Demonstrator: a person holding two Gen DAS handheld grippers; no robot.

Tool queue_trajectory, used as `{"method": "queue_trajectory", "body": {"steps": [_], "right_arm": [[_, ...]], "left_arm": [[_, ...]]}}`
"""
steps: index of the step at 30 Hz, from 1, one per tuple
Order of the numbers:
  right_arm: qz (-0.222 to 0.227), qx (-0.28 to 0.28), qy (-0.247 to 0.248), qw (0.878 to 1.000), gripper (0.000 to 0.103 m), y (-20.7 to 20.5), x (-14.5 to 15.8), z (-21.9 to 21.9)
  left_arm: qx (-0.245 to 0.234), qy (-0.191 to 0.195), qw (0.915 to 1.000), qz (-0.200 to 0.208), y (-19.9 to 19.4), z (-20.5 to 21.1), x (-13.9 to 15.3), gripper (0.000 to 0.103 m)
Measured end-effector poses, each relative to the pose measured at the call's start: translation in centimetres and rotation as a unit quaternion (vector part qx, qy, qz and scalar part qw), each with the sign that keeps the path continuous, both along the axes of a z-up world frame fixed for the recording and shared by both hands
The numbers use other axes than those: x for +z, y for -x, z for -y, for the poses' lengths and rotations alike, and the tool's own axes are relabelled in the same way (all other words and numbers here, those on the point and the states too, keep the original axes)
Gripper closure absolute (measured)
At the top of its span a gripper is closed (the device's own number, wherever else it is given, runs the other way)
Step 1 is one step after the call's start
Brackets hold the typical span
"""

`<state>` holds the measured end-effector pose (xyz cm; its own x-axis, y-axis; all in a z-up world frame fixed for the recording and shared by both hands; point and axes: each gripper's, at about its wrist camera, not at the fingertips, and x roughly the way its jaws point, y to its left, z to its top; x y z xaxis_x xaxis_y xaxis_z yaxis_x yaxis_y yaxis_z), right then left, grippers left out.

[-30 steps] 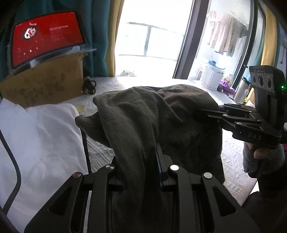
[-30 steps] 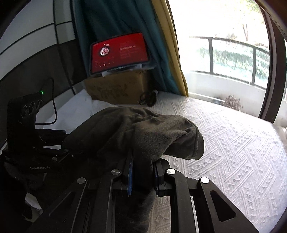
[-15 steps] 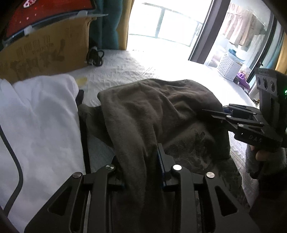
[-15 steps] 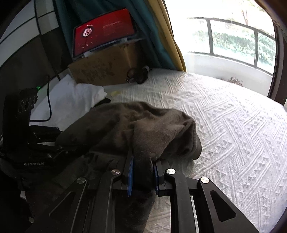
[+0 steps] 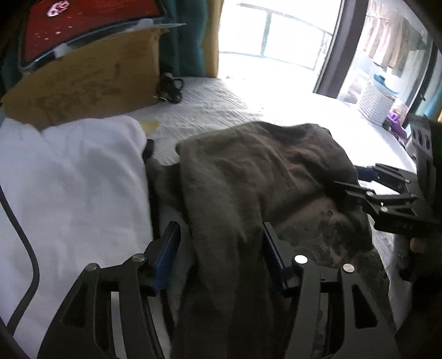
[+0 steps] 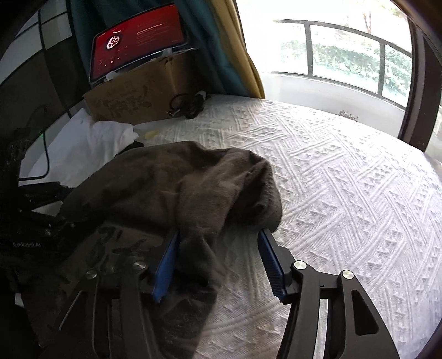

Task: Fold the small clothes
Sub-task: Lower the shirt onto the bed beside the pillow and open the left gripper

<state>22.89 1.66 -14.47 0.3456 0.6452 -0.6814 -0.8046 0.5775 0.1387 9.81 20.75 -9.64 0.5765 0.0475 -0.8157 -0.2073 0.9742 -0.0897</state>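
A dark grey-brown garment (image 5: 248, 171) lies bunched on the white textured bedspread (image 6: 345, 193), one layer doubled over another with a faint print. My left gripper (image 5: 218, 232) is at its near edge, jaws opening. A strip of the fabric runs loosely between the blue pads (image 5: 165, 254), which no longer pinch it. My right gripper (image 6: 219, 236) is at the other end of the garment (image 6: 179, 187), jaws also opening, with a fold of cloth slack between them. In the left wrist view, the right gripper (image 5: 349, 178) shows at the garment's right side.
A folded white cloth (image 5: 69, 179) lies left of the garment with a black cable (image 5: 25, 248) across it. Behind stand a cardboard box (image 5: 91, 82) bearing a red-screened tablet (image 5: 83, 24), and a coiled black cord (image 5: 168, 88). A white laundry basket (image 5: 373, 102) stands beyond the bed.
Both grippers came down and laid the garment on the bed. Their jaws, shut on the fabric before, have spread apart and let it go.
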Motion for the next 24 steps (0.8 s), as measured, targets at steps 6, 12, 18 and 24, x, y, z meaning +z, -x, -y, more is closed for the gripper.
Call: {"method": "queue_trajectory", "body": {"steps": [6, 12, 18, 24], "right_arm": [[0.004, -0.001, -0.003, 1.000, 0.043, 0.7, 0.5, 1.2], [0.008, -0.009, -0.011, 1.000, 0.043, 1.5, 1.2, 2.7], [0.016, -0.016, -0.019, 1.000, 0.043, 2.7, 2.0, 4.7], [0.023, -0.026, -0.025, 0.999, 0.043, 4.1, 2.4, 7.0]], "left_arm": [[0.012, -0.023, 0.9995, 0.016, 0.8, 0.1, 1.4, 0.044], [0.025, -0.030, 0.9977, 0.055, 1.8, 0.6, 3.6, 0.044], [0.011, -0.039, 0.9971, 0.064, 2.4, 2.6, 4.2, 0.044], [-0.001, -0.039, 0.9966, 0.073, 3.3, 4.8, 4.7, 0.044]]}}
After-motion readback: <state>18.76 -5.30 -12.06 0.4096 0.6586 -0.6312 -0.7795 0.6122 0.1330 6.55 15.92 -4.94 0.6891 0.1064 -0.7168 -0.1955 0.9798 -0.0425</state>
